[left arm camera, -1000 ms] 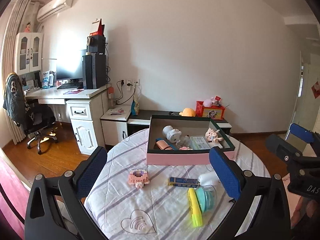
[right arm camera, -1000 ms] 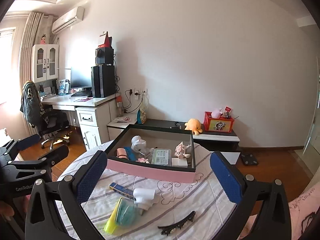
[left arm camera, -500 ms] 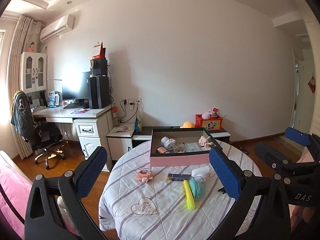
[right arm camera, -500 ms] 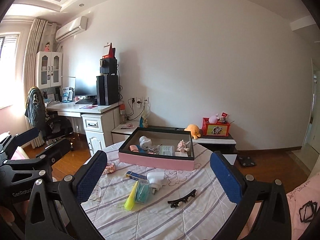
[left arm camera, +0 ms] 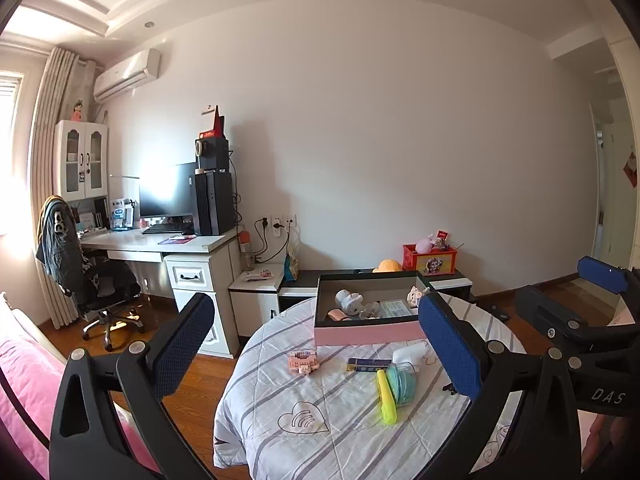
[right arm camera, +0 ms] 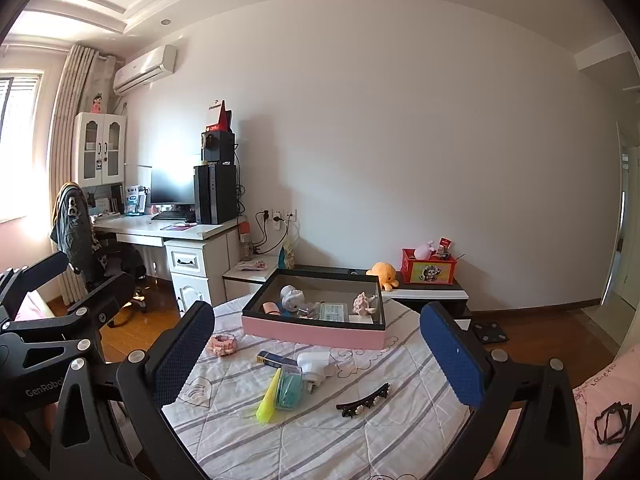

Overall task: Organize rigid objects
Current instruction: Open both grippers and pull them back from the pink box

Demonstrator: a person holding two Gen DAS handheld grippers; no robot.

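A pink box (left arm camera: pixel 370 334) (right arm camera: pixel 314 332) with a dark rim stands at the far side of a round table (left arm camera: pixel 320 432) (right arm camera: pixel 320 440) and holds several small toys. Loose on the striped cloth lie a pink block toy (left arm camera: pixel 303 361) (right arm camera: pixel 224 344), a blue bar (left arm camera: pixel 368 364) (right arm camera: pixel 276 359), a white plug (right arm camera: pixel 316 363), a teal case (left arm camera: pixel 401 378) (right arm camera: pixel 289 386), a yellow piece (left arm camera: pixel 386 396) (right arm camera: pixel 269 398) and a black hair clip (right arm camera: pixel 363 400). My left gripper (left arm camera: pixel 320 344) and right gripper (right arm camera: pixel 316 348) are open, empty, held back from the table.
A white desk (left arm camera: pixel 160 240) with a monitor, tower and office chair (left arm camera: pixel 92 280) stands at the left. A low cabinet (right arm camera: pixel 424 292) behind the table carries a red box and an orange plush. Pink bedding (left arm camera: pixel 24 400) lies at the near left; wood floor surrounds the table.
Both grippers have pulled back and up from the table, so the table and box look smaller and farther. Both stay open. Nothing on the table has moved.
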